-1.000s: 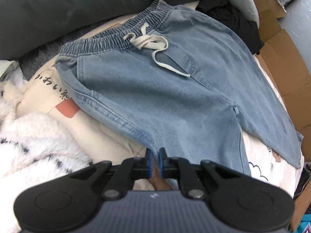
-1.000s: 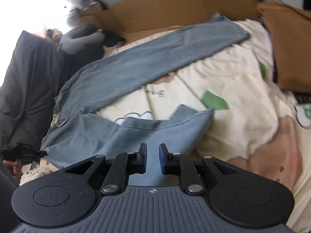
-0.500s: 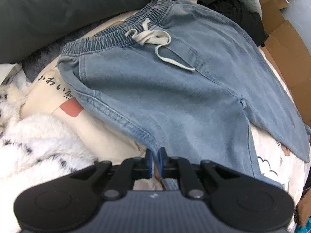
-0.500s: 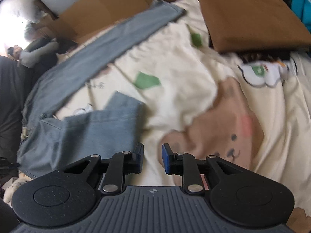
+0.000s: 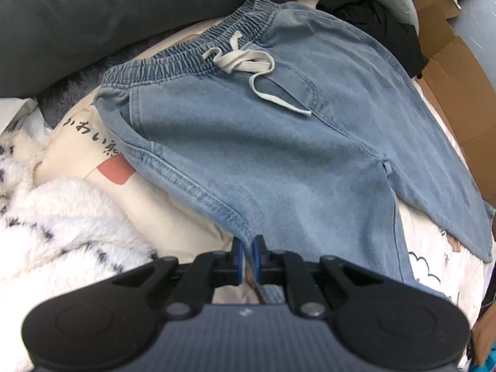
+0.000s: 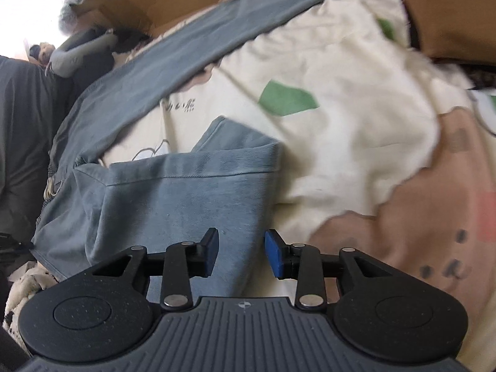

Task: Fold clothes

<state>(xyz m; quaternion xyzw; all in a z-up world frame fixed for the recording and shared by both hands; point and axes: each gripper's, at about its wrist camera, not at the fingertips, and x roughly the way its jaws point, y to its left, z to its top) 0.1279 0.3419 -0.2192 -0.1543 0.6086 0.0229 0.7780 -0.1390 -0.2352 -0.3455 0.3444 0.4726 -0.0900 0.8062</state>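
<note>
Light blue denim trousers with an elastic waistband and a cream drawstring lie spread on a cream printed bedsheet. My left gripper is shut on the outer seam edge of the near trouser leg. In the right wrist view that near leg lies folded back on itself, and the far leg runs straight toward the top. My right gripper hovers low over the folded leg's edge. Its jaws are opening, and the denim lies below them, not pinched.
A dark grey pillow or duvet borders the waistband side. A white fluffy blanket with dark flecks lies at the left. Flattened cardboard and black clothing sit beyond the trousers. A brown cushion lies at the sheet's far right.
My right gripper has dropped toward the folded trouser leg and its jaws have spread apart. The left gripper has kept its hold in the same place.
</note>
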